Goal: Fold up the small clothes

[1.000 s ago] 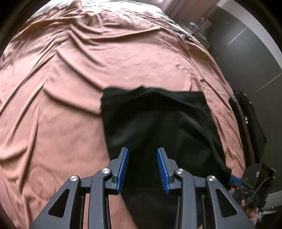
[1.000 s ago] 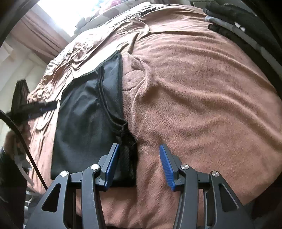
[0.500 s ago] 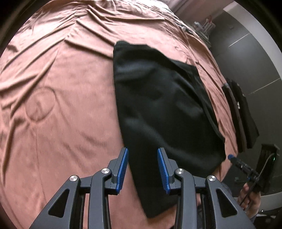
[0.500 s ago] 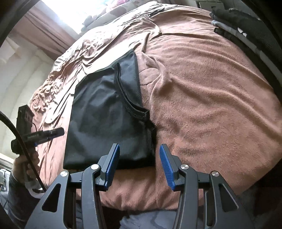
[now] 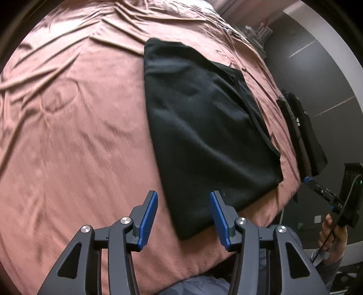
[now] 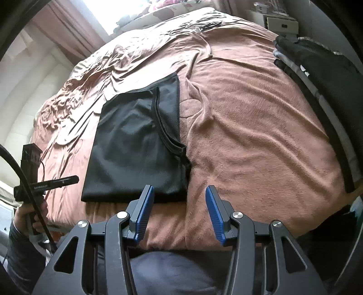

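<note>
A black garment (image 5: 204, 127) lies folded into a flat rectangle on the pink-brown bed cover (image 5: 74, 127); it also shows in the right wrist view (image 6: 138, 145). My left gripper (image 5: 183, 216) is open and empty, held above the garment's near corner at the bed's edge. My right gripper (image 6: 179, 212) is open and empty, just short of the garment's near right corner. The right gripper shows from the side in the left wrist view (image 5: 326, 195), and the left gripper shows in the right wrist view (image 6: 45, 182).
A stack of folded dark clothes (image 6: 317, 74) lies at the right edge of the bed; it also shows in the left wrist view (image 5: 301, 133). The cover (image 6: 249, 127) is wrinkled. A window and curtain (image 6: 90, 20) stand beyond the bed.
Both grippers have pulled back and up from the garment toward the bed's near edge. The garment now lies flat and released, fully in view.
</note>
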`<state>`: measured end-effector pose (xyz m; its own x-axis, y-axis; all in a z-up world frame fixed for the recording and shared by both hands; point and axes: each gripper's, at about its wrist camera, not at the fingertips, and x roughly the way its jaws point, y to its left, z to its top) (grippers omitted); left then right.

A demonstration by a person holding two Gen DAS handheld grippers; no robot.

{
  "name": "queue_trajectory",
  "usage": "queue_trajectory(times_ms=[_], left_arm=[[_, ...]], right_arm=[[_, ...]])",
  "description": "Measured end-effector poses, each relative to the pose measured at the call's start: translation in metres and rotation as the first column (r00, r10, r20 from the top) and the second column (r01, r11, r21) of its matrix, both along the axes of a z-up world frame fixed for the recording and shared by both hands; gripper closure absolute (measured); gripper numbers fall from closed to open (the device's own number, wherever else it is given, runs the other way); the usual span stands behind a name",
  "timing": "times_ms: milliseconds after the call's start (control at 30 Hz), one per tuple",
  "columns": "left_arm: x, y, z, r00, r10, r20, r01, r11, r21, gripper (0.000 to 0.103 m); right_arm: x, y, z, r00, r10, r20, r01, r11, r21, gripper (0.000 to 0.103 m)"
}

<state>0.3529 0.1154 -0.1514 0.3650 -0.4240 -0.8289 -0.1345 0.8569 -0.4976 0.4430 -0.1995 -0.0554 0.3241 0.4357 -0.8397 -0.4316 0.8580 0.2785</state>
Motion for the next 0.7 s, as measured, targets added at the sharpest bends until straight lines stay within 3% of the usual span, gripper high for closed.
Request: queue_trajectory(times_ms=[233, 400, 433, 533, 700], left_arm=[[-0.009, -0.009, -0.021, 0.999, 0.041, -0.010, -0.042, 0.998, -0.055, 0.053], [-0.008, -0.020, -0.024, 1.000, 0.030, -0.008, -0.031, 0.999, -0.041, 0.053], [-0.007, -0.024, -0.024, 1.000, 0.019, -0.009, -0.020, 0.999, -0.027, 0.056], [-0.008, -0.024, -0.026, 0.999, 0.027, -0.028, -0.027, 1.000, 0.012, 0.087], [-0.013, -0.015, -0.032, 0.999, 0.034, -0.028, -0.035, 0.999, -0.014, 0.096]], right_arm=[[0.008, 0.006, -0.016, 1.000, 0.021, -0.015, -0.021, 1.000, 0.004, 0.058], [0.019, 0.015, -0.036, 0.999, 0.013, -0.042, -0.014, 1.000, -0.004, 0.058], [0.019, 0.018, -0.038, 0.999, 0.015, -0.045, -0.015, 1.000, -0.004, 0.058], [0.024, 0.025, -0.045, 0.998, 0.018, -0.052, -0.019, 1.000, -0.007, 0.058], [0.029, 0.035, -0.052, 0.998, 0.021, -0.059, -0.020, 1.000, 0.004, 0.058]])
